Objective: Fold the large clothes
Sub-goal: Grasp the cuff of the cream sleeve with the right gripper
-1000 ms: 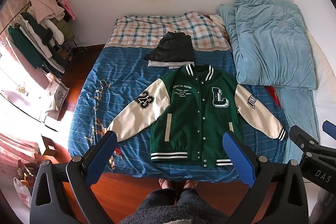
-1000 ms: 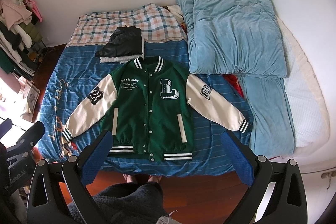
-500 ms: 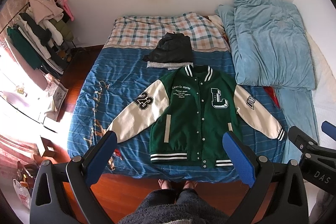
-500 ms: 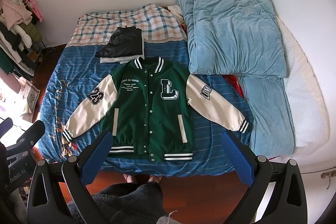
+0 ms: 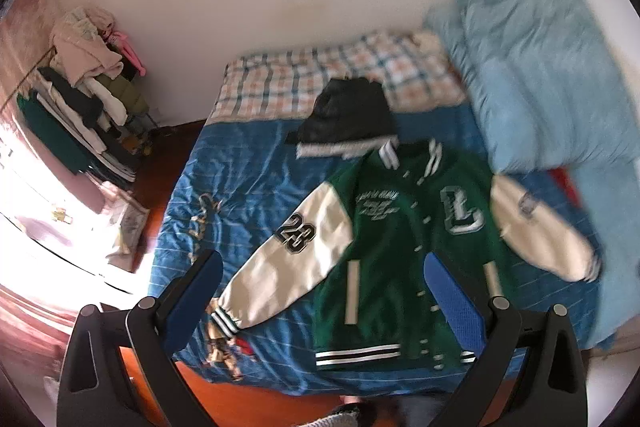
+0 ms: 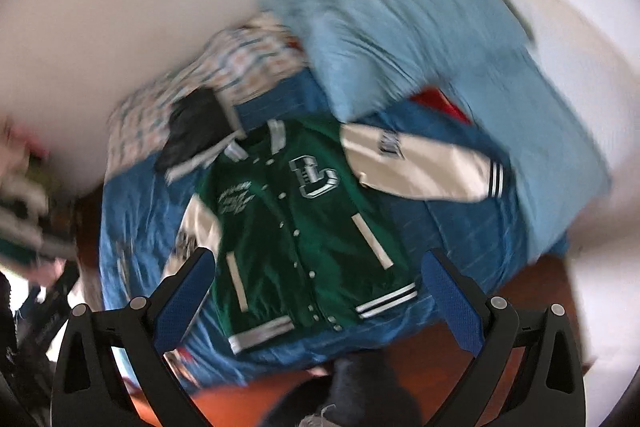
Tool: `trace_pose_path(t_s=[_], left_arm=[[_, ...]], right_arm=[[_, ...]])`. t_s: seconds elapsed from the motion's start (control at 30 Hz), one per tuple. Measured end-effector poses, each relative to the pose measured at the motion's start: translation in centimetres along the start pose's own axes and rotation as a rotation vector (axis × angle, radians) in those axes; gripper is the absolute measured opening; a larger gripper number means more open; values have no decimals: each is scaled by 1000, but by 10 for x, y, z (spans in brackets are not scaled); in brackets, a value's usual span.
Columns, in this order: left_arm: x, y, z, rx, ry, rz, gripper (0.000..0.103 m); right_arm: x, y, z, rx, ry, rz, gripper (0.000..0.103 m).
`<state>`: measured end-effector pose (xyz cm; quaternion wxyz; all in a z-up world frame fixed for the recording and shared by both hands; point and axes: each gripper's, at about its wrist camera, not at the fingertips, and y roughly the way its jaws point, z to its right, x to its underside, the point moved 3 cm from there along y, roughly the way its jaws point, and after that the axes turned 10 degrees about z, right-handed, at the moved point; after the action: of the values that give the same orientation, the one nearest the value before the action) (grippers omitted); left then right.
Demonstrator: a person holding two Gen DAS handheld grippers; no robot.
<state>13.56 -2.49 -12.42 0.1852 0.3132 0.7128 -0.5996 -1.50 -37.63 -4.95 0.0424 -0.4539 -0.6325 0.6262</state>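
1. Left gripper (image 5: 323, 297): jaws spread wide, nothing between the blue pads, held in the air above the near edge of the bed.
2. Right gripper (image 6: 318, 293): jaws also released and wide, empty, above the same near edge; view tilted and blurred.
3. Green varsity jacket with cream sleeves, striped cuffs and hem, white "L" patch and "23" on one sleeve (image 5: 404, 247) (image 6: 296, 223): lies flat, front up, snaps closed, both sleeves spread out to the sides, on the blue striped bedspread (image 5: 248, 187) (image 6: 132, 211); hem near the bed's near edge, collar pointing to the wall.
4. Folded black garment on a grey one (image 5: 348, 115) (image 6: 196, 131): just beyond the jacket collar, seems to touch it.
5. Checked pink-and-blue blanket (image 5: 320, 79): at the head of the bed by the wall.
6. Light blue bunched duvet (image 5: 540, 67) (image 6: 420, 39): along the bed's right side, next to one cream sleeve.
7. Clothes rack loaded with garments (image 5: 84, 95): against the wall, left of the bed, well apart from the jacket.
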Motion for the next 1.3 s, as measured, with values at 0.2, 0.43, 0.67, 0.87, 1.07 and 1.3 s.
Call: trace_pose_path(t_s=[0.2,0.43,0.67,0.87,1.07,1.3], left_arm=[[14,81,39,-97,-17,-113,103],[38,184,105,-214,17,-259,103],[76,269,159,-243,2,-375,103],[111,325,194,-251,-24,-458,103],[121,350,222,-205,-48,-446,103],[121,372,256,-100,-26,-376,103]], right_arm=[[11,120,151,118,276,-86,57],[16,287,344,208,565,-154,64],[24,440,460,209,749,-121,68],[11,513,470,181,765,-74,61],[-54,484,443,194,672,109,19],[-143,468,387,123,532,222,17]])
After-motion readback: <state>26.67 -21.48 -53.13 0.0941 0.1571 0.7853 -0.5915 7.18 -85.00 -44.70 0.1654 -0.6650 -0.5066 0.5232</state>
